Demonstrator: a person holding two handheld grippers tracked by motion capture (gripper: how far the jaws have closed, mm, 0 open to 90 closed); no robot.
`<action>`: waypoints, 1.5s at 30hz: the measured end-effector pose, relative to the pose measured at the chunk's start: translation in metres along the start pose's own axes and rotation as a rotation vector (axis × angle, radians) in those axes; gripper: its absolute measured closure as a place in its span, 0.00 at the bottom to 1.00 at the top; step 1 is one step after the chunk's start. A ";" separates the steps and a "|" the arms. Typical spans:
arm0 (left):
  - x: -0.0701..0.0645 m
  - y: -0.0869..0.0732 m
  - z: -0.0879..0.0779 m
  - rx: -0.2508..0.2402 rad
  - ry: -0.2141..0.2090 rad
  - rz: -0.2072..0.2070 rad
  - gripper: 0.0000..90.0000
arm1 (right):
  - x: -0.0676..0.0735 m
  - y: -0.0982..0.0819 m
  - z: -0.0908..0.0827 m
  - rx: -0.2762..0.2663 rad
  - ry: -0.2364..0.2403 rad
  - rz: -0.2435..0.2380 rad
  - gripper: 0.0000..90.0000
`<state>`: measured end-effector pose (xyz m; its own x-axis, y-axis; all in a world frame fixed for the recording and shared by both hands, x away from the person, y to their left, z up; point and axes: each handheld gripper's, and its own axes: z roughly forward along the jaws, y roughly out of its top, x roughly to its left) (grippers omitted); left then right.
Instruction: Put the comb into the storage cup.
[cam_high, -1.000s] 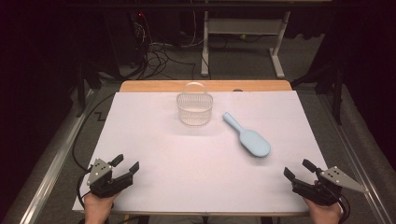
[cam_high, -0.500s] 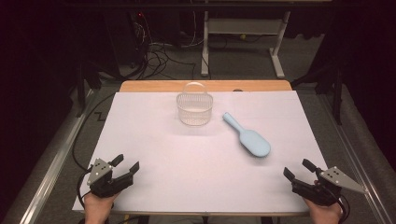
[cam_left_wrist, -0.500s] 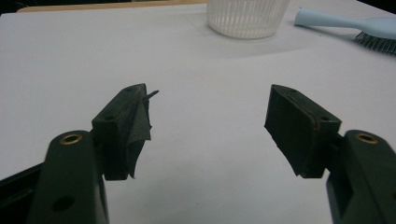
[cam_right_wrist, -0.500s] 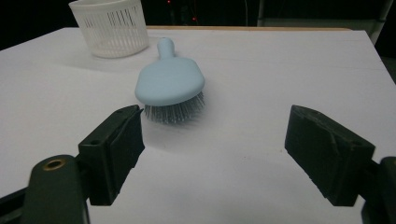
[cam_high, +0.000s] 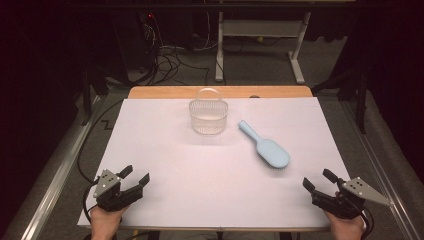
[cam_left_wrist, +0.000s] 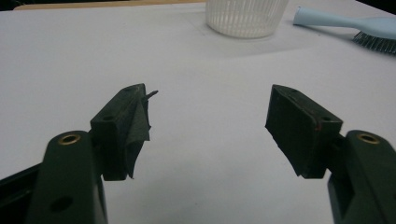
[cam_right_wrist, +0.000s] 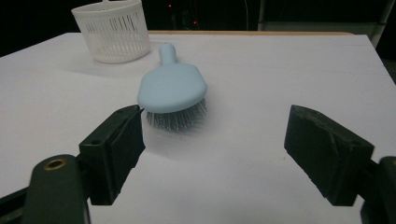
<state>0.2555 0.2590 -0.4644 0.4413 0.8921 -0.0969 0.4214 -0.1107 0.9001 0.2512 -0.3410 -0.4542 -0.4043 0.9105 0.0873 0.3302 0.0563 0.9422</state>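
Both claws parked at near edge of white table (cam_high: 165, 150), nothing in either. Left gripper (cam_high: 134, 176) at 7 o'clock, jaws spread, empty. Right gripper (cam_high: 318, 179) at 5 o'clock, jaws wide apart, empty too. Blue hairbrush (cam_high: 265, 146) lies bristles down toward 3 o'clock of centre, handle pointing at white basket (cam_high: 208, 116) up at 12, not touching it

1. Left claw (cam_high: 136, 176): jaws apart, nothing between them, held low at the near left of the table, aimed forward and slightly inward.
2. Right claw (cam_high: 317, 179): jaws apart, nothing gripped, low at the near right, aimed forward and inward.
3. A hand grips each claw from the near edge.
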 end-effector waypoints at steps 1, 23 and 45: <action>0.000 0.000 0.000 0.001 0.000 0.000 0.34 | 0.000 0.000 0.000 0.000 0.000 0.000 0.23; 0.000 0.000 0.001 0.003 0.000 0.002 0.35 | 0.005 0.003 0.005 -0.004 0.025 0.000 0.25; -0.001 0.000 0.002 0.001 0.000 0.005 0.36 | 0.012 0.005 0.012 -0.008 0.055 -0.011 0.26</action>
<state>0.2562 0.2577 -0.4653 0.4431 0.8917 -0.0924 0.4202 -0.1155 0.9000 0.2585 -0.3248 -0.4522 -0.4543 0.8858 0.0949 0.3186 0.0621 0.9459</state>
